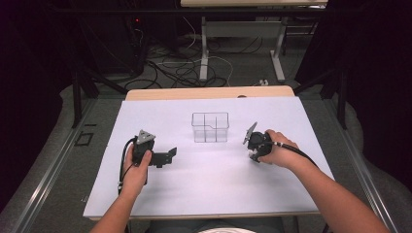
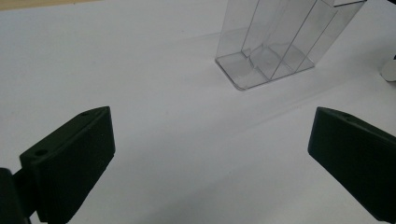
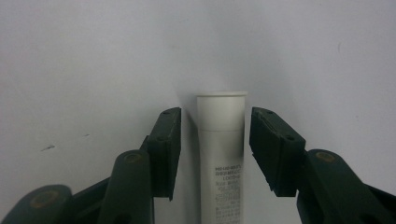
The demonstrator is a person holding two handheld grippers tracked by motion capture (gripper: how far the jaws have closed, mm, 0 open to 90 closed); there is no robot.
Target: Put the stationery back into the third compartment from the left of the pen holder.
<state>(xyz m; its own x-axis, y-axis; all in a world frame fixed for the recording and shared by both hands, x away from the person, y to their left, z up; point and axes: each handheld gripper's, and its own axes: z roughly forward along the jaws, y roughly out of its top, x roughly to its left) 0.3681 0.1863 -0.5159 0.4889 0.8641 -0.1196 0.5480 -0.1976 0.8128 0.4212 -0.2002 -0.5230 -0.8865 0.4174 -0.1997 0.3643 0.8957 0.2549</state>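
Note:
A white tube [image 3: 221,149] with small printed text lies on the white table sheet [image 3: 93,70], its cap end pointing away. My right gripper [image 3: 215,116] points down over it, a jaw on each side of the tube. A thin gap shows at both pads, so it is open. In the high view the right gripper [image 1: 253,154] sits right of a clear divided container [image 1: 210,127]. My left gripper [image 1: 170,156] rests low on the sheet, left of the container. Its jaws [image 2: 212,121] stand wide open with nothing between them, aimed toward the container [image 2: 275,46].
The white sheet [image 1: 204,189] covers a wooden table whose far edge [image 1: 209,92] shows beyond it. Cables and table legs lie on the floor behind. A small white round object [image 2: 390,70] sits at the right edge of the left gripper view.

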